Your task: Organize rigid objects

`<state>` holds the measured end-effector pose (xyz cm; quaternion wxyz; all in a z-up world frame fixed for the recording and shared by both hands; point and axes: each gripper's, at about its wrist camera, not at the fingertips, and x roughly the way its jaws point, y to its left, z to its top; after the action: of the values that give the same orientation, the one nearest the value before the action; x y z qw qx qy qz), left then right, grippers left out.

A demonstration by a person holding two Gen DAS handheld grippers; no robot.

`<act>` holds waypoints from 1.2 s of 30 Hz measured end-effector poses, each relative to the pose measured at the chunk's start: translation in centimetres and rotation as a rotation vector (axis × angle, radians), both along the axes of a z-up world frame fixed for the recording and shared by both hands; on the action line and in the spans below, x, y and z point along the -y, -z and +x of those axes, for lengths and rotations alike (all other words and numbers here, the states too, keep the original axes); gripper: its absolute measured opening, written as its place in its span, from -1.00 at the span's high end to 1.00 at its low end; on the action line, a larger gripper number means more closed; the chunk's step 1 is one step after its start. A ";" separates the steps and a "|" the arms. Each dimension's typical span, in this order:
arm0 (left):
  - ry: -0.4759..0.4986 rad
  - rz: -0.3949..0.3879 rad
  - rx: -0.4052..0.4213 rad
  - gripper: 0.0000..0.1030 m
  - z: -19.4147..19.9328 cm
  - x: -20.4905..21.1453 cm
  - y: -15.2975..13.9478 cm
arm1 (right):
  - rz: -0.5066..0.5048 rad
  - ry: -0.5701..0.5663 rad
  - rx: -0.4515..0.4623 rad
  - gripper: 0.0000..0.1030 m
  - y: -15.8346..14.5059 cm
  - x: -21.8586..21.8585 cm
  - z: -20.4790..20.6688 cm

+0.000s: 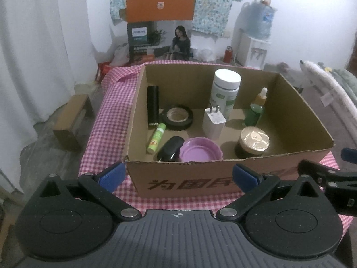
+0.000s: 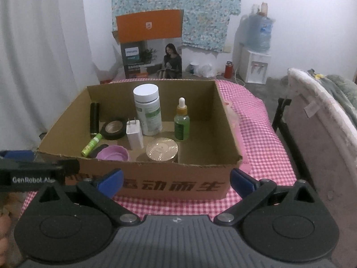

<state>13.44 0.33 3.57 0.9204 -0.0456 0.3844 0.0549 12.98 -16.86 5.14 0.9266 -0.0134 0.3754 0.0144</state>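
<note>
An open cardboard box [image 1: 245, 178] [image 2: 142, 179] stands on a pink checked tablecloth. Inside it are a white-capped bottle [image 1: 225, 89] [image 2: 148, 111], a green dropper bottle [image 1: 255, 109] [image 2: 181, 120], a white charger plug [image 1: 213, 121] [image 2: 134, 135], a roll of black tape [image 1: 177, 117] [image 2: 113, 128], a black tube [image 1: 152, 105] [image 2: 94, 117], a green stick [image 1: 156, 137] [image 2: 91, 145], a purple dish [image 1: 200, 150] [image 2: 113, 153], a gold-lidded jar [image 1: 253, 141] [image 2: 161, 149] and a black mouse [image 1: 170, 148]. My left gripper [image 1: 177, 176] and right gripper [image 2: 176, 182] hover open and empty before the box's near wall.
The tablecloth [image 2: 261, 147] leaves a free strip right of the box. A padded chair [image 2: 319, 120] stands to the right. Behind the table sit a printed carton [image 1: 159, 26], a water dispenser [image 2: 256, 64] and a red flask [image 2: 228, 69]. A small cardboard box [image 1: 71, 120] lies on the floor at left.
</note>
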 end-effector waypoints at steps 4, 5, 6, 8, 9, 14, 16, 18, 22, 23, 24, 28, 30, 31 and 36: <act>0.004 0.010 -0.006 -1.00 0.2 0.0 0.0 | -0.003 -0.010 -0.013 -1.00 0.3 -0.5 0.7; 0.003 0.013 -0.009 -0.99 0.3 0.1 0.0 | -0.003 -0.012 -0.016 -1.00 0.5 -0.7 0.9; -0.001 0.018 -0.010 -0.99 0.4 0.0 0.0 | -0.003 -0.016 -0.019 -1.00 0.6 -0.8 1.1; -0.002 0.017 -0.014 -0.99 0.5 0.0 0.0 | -0.005 -0.016 -0.022 -1.00 0.8 -1.0 1.2; -0.002 0.015 -0.015 -0.99 0.5 -0.1 0.0 | -0.007 -0.015 -0.025 -1.00 0.8 -1.0 1.3; -0.005 0.020 -0.016 -0.99 0.5 -0.1 0.0 | -0.007 -0.007 -0.035 -1.00 1.0 -1.0 1.4; -0.005 0.019 -0.017 -0.99 0.5 -0.2 0.0 | -0.006 -0.006 -0.038 -1.00 1.0 -1.0 1.5; -0.006 0.020 -0.016 -0.99 0.5 -0.1 0.0 | -0.007 -0.006 -0.039 -1.00 1.0 -1.0 1.5; -0.005 0.024 -0.016 -0.99 0.5 -0.2 -0.1 | -0.005 -0.006 -0.041 -1.00 0.9 -1.0 1.5; -0.005 0.024 -0.016 -0.99 0.5 -0.2 -0.1 | -0.006 -0.006 -0.041 -1.00 0.9 -1.0 1.5; -0.005 0.025 -0.015 -0.99 0.5 -0.2 -0.1 | -0.006 -0.005 -0.042 -1.00 0.9 -1.0 1.5; -0.004 0.032 -0.013 -0.99 0.5 -0.2 -0.1 | -0.005 -0.005 -0.041 -1.00 0.9 -1.0 1.5; -0.004 0.035 -0.012 -0.99 0.5 -0.1 -0.2 | -0.004 -0.004 -0.042 -1.00 0.9 -1.0 1.5; -0.004 0.035 -0.012 -0.99 0.5 0.0 -0.2 | -0.004 -0.004 -0.043 -1.00 0.9 -0.9 1.6; -0.003 0.036 -0.013 -0.99 0.5 0.0 -0.2 | -0.007 -0.002 -0.041 -1.00 0.9 -0.9 1.5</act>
<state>13.91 0.35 3.82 0.9184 -0.0295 0.3893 0.0636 14.46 -15.97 4.29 0.9187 -0.0169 0.3943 0.0144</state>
